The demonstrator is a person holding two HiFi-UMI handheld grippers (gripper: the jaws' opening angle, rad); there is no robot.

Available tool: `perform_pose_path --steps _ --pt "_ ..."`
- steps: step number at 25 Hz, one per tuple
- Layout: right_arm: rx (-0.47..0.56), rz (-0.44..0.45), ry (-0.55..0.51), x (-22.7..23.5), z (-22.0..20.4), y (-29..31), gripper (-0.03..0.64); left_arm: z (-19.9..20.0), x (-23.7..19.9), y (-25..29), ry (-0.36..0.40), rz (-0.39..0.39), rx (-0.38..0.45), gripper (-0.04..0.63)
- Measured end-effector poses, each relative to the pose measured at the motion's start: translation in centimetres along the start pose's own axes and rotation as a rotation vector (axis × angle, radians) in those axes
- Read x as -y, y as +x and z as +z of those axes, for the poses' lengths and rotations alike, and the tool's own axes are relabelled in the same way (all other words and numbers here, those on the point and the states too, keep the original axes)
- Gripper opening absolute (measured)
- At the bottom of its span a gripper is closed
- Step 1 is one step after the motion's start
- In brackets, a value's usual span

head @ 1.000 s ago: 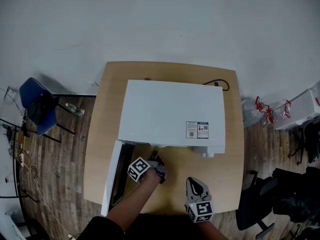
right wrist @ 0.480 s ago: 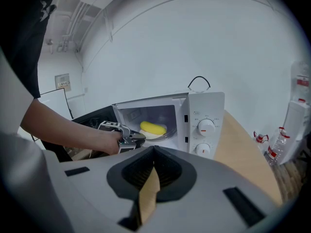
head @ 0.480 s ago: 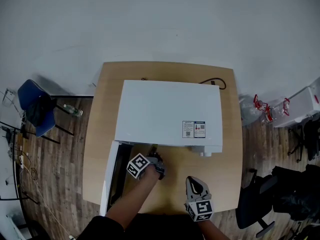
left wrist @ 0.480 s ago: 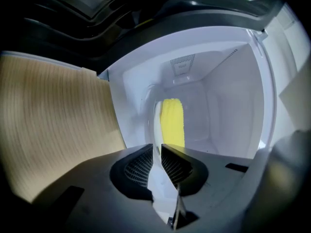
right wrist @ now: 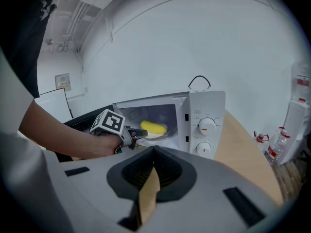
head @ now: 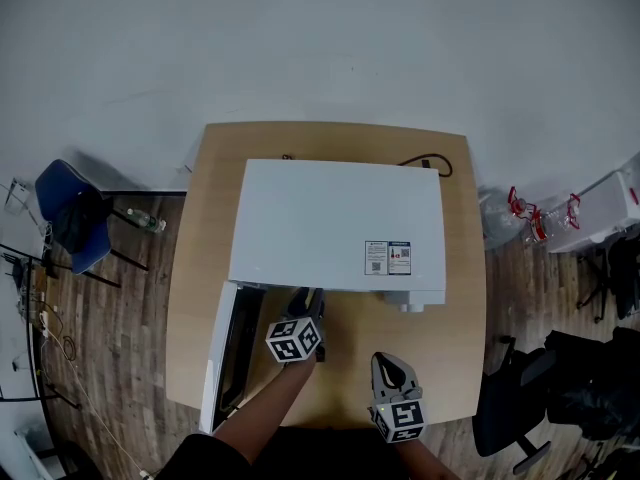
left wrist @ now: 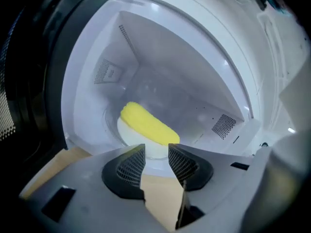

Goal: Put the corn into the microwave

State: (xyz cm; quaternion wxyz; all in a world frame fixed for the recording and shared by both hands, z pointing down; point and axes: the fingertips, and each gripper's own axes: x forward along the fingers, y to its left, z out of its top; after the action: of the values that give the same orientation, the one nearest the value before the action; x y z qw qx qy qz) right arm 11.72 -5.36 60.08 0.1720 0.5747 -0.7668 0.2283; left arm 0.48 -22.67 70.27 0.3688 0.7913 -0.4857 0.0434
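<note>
Corn [left wrist: 148, 125] lies on the white plate [left wrist: 127, 134] inside the microwave [head: 340, 223], whose door [head: 222, 353] stands open at the left. Right at the opening, the left gripper [left wrist: 156, 152] has just been opening its jaws; they stand apart with nothing between them, and the cob is beyond their tips. Over the table [head: 455, 318], the right gripper [right wrist: 153, 155] has its jaws pressed together, empty.

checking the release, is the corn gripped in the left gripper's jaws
No, the left gripper has just been opening its jaws, nothing between them, and the corn lies on the plate inside the microwave.
</note>
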Motion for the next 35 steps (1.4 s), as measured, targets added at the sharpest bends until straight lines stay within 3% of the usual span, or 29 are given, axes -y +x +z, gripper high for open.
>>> perform_pose_path --steps 7,27,32,35 --pt "-0.004 -0.012 0.010 0.8 -0.1 -0.2 0.060 -0.1 -0.5 1.1 0.118 0.034 -0.016 0.127" --pt "0.002 -0.030 0.034 2.2 -0.1 0.0 0.059 0.9 -0.4 2.9 0.134 0.047 -0.010 0.127" --pt "0.007 -0.035 0.033 2.1 -0.1 -0.5 0.060 0.5 0.2 2.2 0.199 0.023 -0.014 0.155" --pt "0.022 -0.047 0.024 2.0 0.1 -1.0 0.059 0.4 0.6 0.9 0.201 0.011 -0.003 0.155"
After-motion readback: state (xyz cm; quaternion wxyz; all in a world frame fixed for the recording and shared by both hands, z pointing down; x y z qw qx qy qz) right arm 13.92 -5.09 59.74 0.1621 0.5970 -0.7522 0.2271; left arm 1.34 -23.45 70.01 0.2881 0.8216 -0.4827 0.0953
